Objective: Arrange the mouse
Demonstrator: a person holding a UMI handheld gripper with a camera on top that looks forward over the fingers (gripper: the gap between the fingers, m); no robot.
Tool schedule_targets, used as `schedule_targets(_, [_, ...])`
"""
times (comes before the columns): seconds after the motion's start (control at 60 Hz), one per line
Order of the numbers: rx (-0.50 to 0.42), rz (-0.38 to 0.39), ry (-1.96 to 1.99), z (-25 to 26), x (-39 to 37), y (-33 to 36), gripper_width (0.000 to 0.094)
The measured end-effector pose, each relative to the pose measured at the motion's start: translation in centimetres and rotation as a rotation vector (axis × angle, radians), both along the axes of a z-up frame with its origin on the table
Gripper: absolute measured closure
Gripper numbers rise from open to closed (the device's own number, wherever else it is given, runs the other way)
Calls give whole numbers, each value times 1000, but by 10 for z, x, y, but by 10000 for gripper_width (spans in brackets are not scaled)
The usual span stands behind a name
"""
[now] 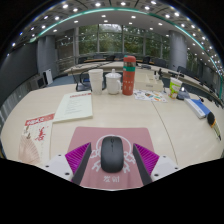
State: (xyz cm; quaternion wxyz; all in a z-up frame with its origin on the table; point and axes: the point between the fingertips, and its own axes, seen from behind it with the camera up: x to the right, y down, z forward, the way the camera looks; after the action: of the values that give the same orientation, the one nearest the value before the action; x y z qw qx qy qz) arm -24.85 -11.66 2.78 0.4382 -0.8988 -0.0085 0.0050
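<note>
A dark grey computer mouse (113, 154) lies on a pink mouse mat (110, 134) with white print, at the near edge of a beige table (170, 120). My gripper (113, 160) is low over the mat with one finger at either side of the mouse. The left finger's magenta pad (78, 155) and the right finger's pad (147, 156) both stand a little off the mouse's sides. The mouse rests on the mat between the open fingers.
A white paper with red print (37, 135) lies left of the mat, and a greenish booklet (73, 106) beyond it. A red bottle (129, 76) and a white cup (96, 80) stand farther back. Small items (176, 88) and chairs are at the right.
</note>
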Motion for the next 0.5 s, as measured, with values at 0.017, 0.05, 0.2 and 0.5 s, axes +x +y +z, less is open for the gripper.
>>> schedule_targets(0.017, [4, 1, -3, 8, -1, -3, 105])
schedule_targets(0.05, [18, -1, -7, 25, 1, -16, 90])
schedule_targets(0.2, [73, -25, -13, 103, 3, -82, 86])
schedule_targets(0.5, [116, -25, -26, 186, 7, -234, 80])
